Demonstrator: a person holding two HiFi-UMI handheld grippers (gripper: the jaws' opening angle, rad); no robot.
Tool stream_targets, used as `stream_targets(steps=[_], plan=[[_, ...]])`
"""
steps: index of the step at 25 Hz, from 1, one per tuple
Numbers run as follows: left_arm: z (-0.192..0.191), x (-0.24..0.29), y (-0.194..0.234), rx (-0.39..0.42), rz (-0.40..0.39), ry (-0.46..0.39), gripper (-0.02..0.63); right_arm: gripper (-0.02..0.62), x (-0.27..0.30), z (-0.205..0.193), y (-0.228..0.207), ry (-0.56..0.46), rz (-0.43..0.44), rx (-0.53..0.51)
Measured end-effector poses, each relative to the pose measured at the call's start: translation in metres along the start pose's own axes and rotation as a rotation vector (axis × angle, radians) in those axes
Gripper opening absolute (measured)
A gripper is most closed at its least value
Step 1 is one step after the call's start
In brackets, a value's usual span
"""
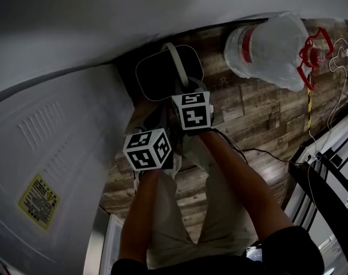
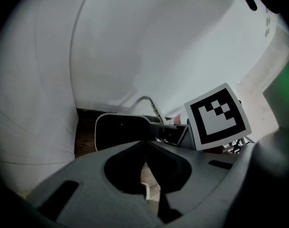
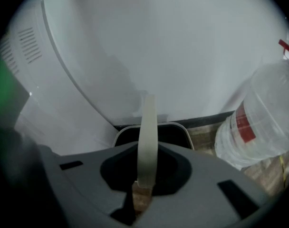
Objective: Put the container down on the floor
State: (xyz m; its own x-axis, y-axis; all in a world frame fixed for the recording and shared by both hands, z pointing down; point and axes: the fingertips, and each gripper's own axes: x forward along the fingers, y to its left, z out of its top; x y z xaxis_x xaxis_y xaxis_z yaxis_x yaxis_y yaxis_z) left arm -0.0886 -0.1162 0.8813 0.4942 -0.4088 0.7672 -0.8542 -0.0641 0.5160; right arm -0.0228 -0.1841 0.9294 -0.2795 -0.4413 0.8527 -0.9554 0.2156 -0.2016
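The container [image 1: 160, 74] is a dark bin with a white rim and a pale arched handle [image 1: 176, 65]. It is low over the wood floor [image 1: 251, 119], close against a white appliance; whether it touches the floor does not show. My right gripper [image 3: 145, 184] is shut on the handle [image 3: 147, 141], which runs up between its jaws above the container [image 3: 175, 131]. Its marker cube [image 1: 192, 110] sits just in front of the container. My left gripper [image 2: 146, 165] is shut on nothing, behind and to the left, and faces the container [image 2: 117, 129].
The white appliance [image 1: 54, 148] fills the left side, and a pale wall curves above. A large water bottle [image 1: 264, 46] in clear plastic with red handles stands on the floor to the right. Cables and dark frames lie at the far right [image 1: 328, 153]. The person's legs stand below.
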Motion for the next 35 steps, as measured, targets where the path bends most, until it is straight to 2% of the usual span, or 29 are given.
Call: stream_targets(steps=[9, 20, 35], plan=[[-0.006, 0.02, -0.025, 0.069, -0.034, 0.068, 0.017, 0.032, -0.008, -0.024, -0.019, 0.055, 0.02, 0.064], [-0.021, 0.058, -0.048, 0.124, -0.07, 0.145, 0.017, 0.032, -0.008, -0.051, -0.057, 0.108, 0.008, 0.055], [-0.027, 0.108, -0.056, 0.183, -0.105, 0.197, 0.017, 0.032, 0.019, -0.068, -0.106, 0.153, 0.008, 0.054]])
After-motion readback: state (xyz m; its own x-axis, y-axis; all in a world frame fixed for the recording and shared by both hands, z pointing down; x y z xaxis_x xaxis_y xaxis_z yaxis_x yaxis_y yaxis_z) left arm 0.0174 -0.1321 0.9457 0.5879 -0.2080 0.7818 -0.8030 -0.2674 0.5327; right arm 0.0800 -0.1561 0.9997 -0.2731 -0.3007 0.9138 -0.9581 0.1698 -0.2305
